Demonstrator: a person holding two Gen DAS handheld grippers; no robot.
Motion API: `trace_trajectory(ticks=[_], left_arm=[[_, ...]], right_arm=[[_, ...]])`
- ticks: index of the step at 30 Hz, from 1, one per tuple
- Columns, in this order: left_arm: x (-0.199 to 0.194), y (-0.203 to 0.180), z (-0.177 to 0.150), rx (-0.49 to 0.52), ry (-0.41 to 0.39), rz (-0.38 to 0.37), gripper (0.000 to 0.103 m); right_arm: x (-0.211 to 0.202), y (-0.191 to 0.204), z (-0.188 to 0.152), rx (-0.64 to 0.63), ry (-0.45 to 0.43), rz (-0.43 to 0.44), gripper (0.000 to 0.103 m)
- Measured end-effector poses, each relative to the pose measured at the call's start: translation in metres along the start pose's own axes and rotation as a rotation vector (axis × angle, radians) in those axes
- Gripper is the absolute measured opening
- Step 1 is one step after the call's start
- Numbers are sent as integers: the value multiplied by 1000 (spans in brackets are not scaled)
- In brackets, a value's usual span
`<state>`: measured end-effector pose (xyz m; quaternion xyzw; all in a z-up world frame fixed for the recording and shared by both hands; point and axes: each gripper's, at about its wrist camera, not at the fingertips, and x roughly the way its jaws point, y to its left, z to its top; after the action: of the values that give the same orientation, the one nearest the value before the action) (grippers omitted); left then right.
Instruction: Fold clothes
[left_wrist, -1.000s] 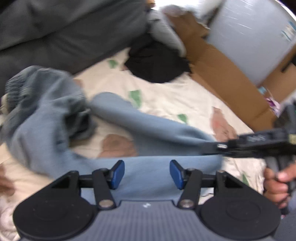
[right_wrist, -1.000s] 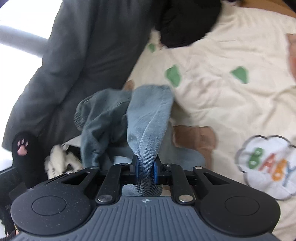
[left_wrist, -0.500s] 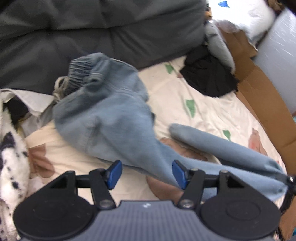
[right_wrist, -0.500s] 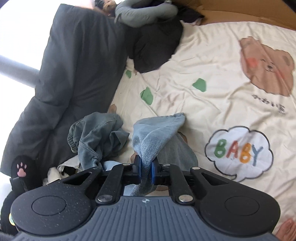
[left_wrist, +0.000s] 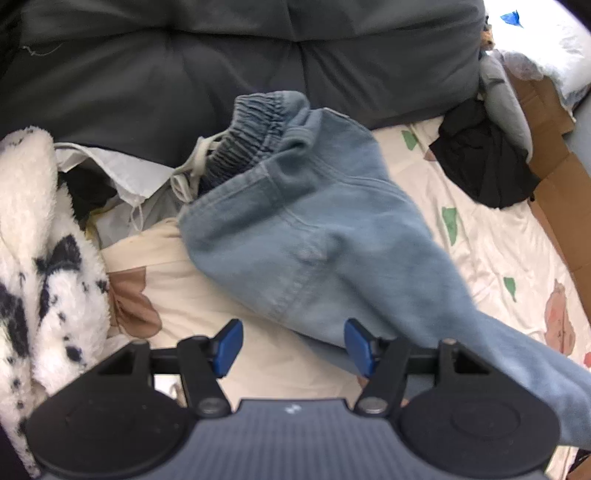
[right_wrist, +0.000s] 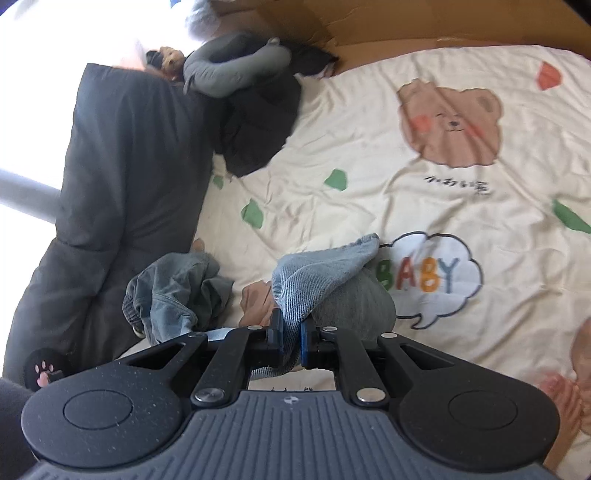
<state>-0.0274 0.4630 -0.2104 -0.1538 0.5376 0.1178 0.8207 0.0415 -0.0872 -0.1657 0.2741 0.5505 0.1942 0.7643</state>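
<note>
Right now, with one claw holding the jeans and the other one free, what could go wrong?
1. The right claw pinches only a leg end of the jeans; a pull may slip it out.
2. The left claw is open, so the bunched waistband may drag and stay crumpled.
3. The drawstring lies beside a white bag and could snag it.

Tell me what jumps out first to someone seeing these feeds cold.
The light blue jeans sprawl across the cream cartoon-print bedsheet, elastic waistband up against the dark grey cushion. The right tongs are clamped on one leg end, while the left tongs hang open just over the cloth. A black garment lies heaped at the far corner.
</note>
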Motion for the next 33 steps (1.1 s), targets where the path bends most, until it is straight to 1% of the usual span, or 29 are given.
trace_trajectory(ticks=[4,7,11,20,24,30,33], left_arm=[[4,5,2,-2,2,19,64],[6,8,2,-6,3,31,67],[14,4,1,12,15,45,69],[23,1,3,48,18,55,69],[23,-9,6,69,10,32,69],[24,-30,5,95,14,-39,69],[21,-41,3,95,10,-101,71]], right_arm=[[-25,-10,3,24,-42,-37,6],[-44,-22,9,51,-72,-70,6],[-63,-38,16,79,-91,-118,6],[-96,-65,10,156,-133,-191,6],[-111,-80,12,191,-165,-222,6],[-124,-93,20,215,-202,-260,6],[-125,-95,24,217,-208,-274,6]])
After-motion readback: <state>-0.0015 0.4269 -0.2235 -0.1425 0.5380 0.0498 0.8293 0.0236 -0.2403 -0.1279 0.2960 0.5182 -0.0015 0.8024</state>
